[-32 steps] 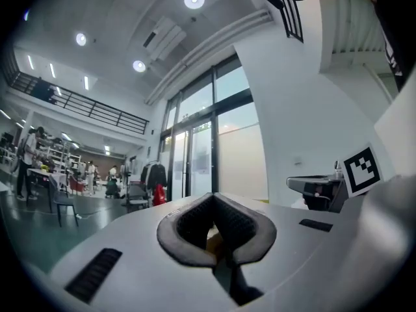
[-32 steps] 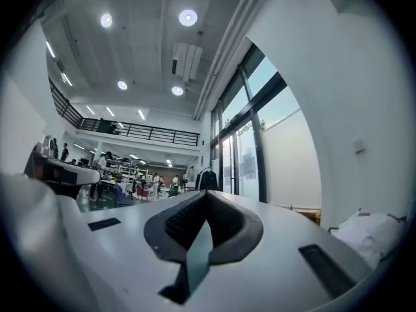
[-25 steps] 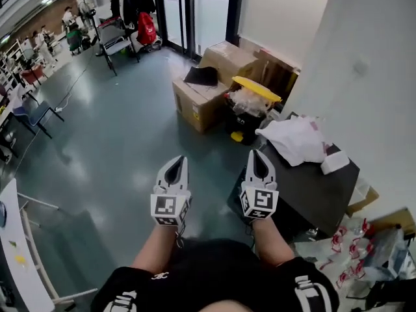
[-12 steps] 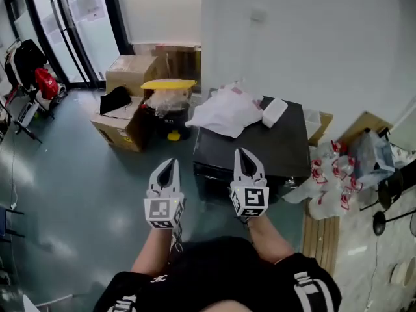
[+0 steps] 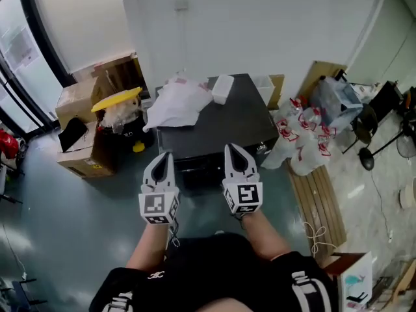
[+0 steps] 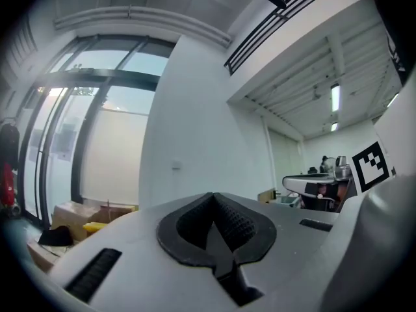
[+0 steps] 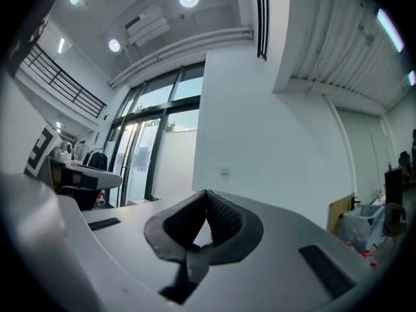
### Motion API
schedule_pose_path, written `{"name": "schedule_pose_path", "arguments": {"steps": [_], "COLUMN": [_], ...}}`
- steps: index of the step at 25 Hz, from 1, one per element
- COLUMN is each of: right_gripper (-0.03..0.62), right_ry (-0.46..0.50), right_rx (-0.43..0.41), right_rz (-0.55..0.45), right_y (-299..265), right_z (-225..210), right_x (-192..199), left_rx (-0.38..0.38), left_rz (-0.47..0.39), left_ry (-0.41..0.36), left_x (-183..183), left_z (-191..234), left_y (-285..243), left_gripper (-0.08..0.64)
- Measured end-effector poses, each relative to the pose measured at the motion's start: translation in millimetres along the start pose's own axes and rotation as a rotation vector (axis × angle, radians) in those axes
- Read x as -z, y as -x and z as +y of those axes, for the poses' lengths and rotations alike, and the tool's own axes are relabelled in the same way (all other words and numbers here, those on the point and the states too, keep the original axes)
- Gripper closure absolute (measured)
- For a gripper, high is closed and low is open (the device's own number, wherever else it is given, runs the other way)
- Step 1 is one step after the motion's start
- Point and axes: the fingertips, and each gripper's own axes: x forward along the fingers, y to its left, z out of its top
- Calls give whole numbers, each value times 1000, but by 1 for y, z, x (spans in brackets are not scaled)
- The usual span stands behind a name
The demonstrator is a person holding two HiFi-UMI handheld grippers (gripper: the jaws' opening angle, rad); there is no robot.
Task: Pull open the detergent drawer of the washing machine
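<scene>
Approaching with the left gripper (image 5: pixel 165 155) and the right gripper (image 5: pixel 234 148) side by side, both clenched tight on nothing and pointing level. Facing the black washing machine (image 5: pixel 221 125) just ahead of both tips, and judging it the task's appliance. Not making out the detergent drawer: presumably sitting on the dark front face (image 5: pixel 201 168) just beyond and below the tips, seen too steeply from above to tell.

Doing this step well by dropping lower first and bringing that front panel into a gripper view, getting only wall and ceiling through both gripper views at present. Choosing one gripper, releasing its jaws before reaching the drawer's lip, and hooking or pinching the lip squarely. Then pulling straight back toward the body, not sideways, while keeping the other gripper clear.

Leaving alone the white bag (image 5: pixel 177 106) and the small white box (image 5: pixel 222 88) lying on the machine's top, farther ahead of the tips. Steering clear of the bagged bottles (image 5: pixel 305 132) out beyond the right gripper, and of the yellow-lidded bin (image 5: pixel 118 106) and cardboard boxes (image 5: pixel 81 142) out beyond the left gripper.

Comparing with a second ago: swinging round toward the white wall (image 5: pixel 273 25), bringing the machine from far off the right gripper's side to dead ahead and nearer, and keeping both grippers clenched throughout.
</scene>
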Motion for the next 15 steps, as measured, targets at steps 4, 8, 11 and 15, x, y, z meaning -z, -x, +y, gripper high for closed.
{"name": "schedule_pose_path", "arguments": {"steps": [4,8,11,15], "right_gripper": [589,589,589,589], "right_ry": [-5,-10,-14,-6], "right_rx": [136,197,222,243], "right_rz": [11,29,32,45], "right_y": [37,57,66,74], "right_z": [-14,-6,8,23], "right_x": [2,1,1,2], "left_rx": [124,184,216,244], "left_rz": [29,21,24,27], "left_ry": [-11,-9,3,26], "left_x": [7,3,8,11], "left_z": [-27,-32,-27,-20], "left_y": [-2,10,19,29], "left_gripper": [568,568,568,568]}}
